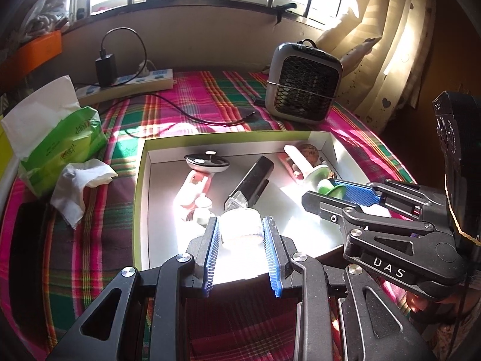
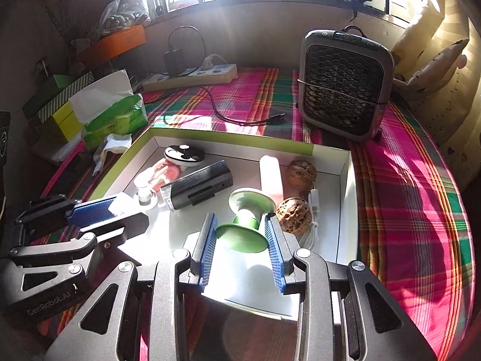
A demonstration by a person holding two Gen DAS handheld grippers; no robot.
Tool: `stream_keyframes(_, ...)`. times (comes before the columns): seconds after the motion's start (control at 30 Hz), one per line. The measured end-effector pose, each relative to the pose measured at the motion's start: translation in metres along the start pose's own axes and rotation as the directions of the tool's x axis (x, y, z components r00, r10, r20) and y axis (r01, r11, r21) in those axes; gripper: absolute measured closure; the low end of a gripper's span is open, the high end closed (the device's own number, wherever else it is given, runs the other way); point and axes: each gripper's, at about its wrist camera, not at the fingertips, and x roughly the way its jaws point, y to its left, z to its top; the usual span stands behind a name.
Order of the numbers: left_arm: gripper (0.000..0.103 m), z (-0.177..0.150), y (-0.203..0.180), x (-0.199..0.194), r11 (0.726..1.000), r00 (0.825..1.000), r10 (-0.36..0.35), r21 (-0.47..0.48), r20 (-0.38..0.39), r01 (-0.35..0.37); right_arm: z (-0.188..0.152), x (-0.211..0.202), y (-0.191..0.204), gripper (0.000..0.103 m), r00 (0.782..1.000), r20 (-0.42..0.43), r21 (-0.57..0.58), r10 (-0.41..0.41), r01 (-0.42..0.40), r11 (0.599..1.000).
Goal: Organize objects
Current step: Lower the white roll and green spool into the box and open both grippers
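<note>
Evidently you're loading the box [image 2: 345, 180]: your left gripper [image 1: 240, 231] clamps a white roll [image 1: 239, 221] at six o'clock, your right gripper [image 2: 240, 234] pinches the green spool [image 2: 245, 228] toward four.

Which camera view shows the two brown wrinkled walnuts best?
The right wrist view: both brown wrinkled walnuts lie in plain sight inside the shallow white box. The left wrist view shows one walnut at the far corner; the other is mostly hidden.
</note>
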Motion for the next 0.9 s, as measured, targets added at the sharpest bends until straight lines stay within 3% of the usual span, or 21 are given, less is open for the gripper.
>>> stream_keyframes(0.9,0.077,-0.002,0.003,0.018,1.0,0.999,0.008,-0.009,-0.044,-0.009,0.0,0.019,-0.001,0.069,0.999,-0.029,-0.014,-0.016,0.016,1.0)
